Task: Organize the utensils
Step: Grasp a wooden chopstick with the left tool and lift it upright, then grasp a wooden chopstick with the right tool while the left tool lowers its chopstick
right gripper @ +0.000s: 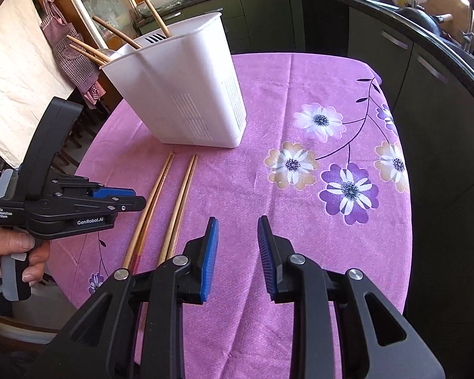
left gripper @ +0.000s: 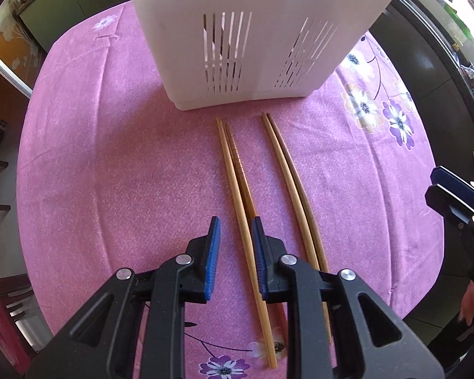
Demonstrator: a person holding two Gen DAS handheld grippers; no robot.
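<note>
Pink floral tabletop point(left gripper: 110, 164) has the white utensil caddy point(left gripper: 252, 31) at the far side, already holding some chopsticks. Two chopstick pairs point(left gripper: 237, 170) lie just near of it, lined up for easy grabbing. Left gripper point(left gripper: 236, 230) hangs open straddling the left pair; right gripper point(right gripper: 238, 230) is open and empty.

Left gripper point(left gripper: 233, 237) low in frame, blue-padded jaws parted, straddling left chopstick pair point(left gripper: 237, 183) without pressing it. Right chopstick pair point(left gripper: 289, 173) just beside, parallel, both flat on pink floral tablecloth point(left gripper: 110, 158). White slotted utensil holder point(left gripper: 246, 31) upright just beyond the tips. Right gripper point(left gripper: 455, 195) at right edge, well apart.
</note>
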